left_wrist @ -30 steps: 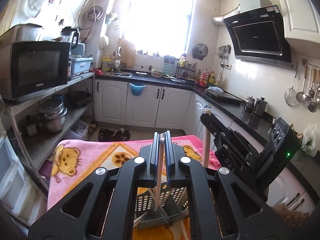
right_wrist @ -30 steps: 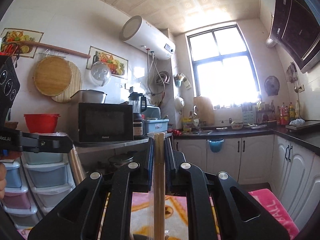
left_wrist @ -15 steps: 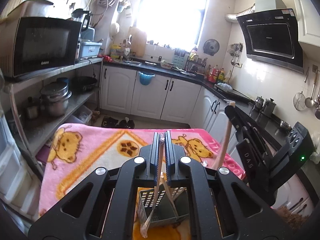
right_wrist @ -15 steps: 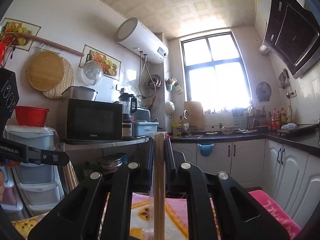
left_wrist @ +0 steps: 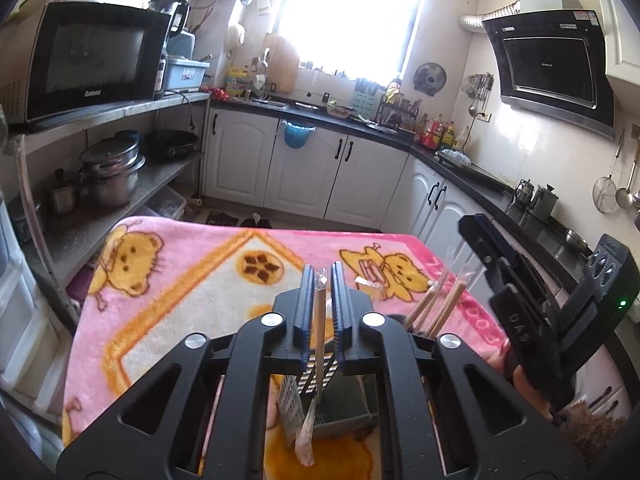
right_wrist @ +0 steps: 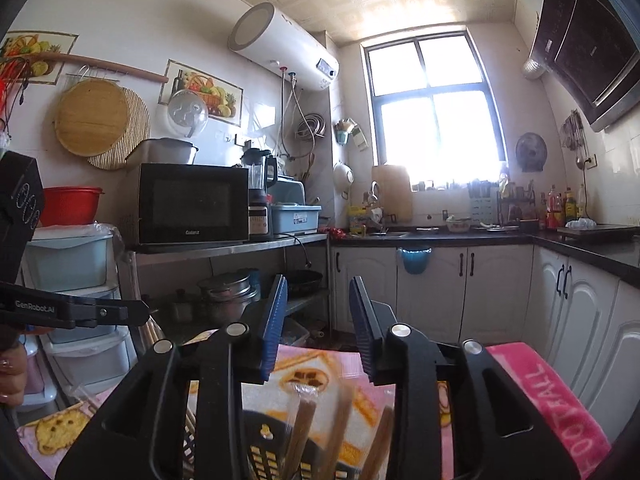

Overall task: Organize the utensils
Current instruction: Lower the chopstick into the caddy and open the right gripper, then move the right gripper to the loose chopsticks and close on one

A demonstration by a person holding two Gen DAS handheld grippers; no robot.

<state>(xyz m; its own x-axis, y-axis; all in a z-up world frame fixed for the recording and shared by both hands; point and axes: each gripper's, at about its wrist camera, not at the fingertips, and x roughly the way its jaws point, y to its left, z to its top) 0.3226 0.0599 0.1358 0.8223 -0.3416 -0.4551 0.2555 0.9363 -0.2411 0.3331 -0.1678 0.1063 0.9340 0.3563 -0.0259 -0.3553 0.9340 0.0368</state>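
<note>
My left gripper [left_wrist: 320, 276] is shut on a pair of wrapped chopsticks [left_wrist: 316, 360] that hangs down over a dark slotted utensil basket [left_wrist: 340, 416] on the pink bear blanket [left_wrist: 192, 292]. Several wrapped chopsticks [left_wrist: 436, 308] stand in the basket's right side. My right gripper [right_wrist: 318, 300] is open and empty above the basket [right_wrist: 264, 440]; wrapped chopsticks [right_wrist: 304, 424] stand below it. In the left wrist view the right gripper [left_wrist: 516, 292] is to the right of the basket.
A metal shelf [left_wrist: 112, 112] with a microwave [left_wrist: 92, 60] and pots [left_wrist: 112, 172] stands on the left. White cabinets [left_wrist: 304, 168] and a dark counter run along the back and right. Plastic drawers [right_wrist: 76, 272] stand at the left.
My right gripper opened and let go of its chopsticks, which now stand in the basket. My left gripper tilted downward, still holding its chopsticks over the basket.
</note>
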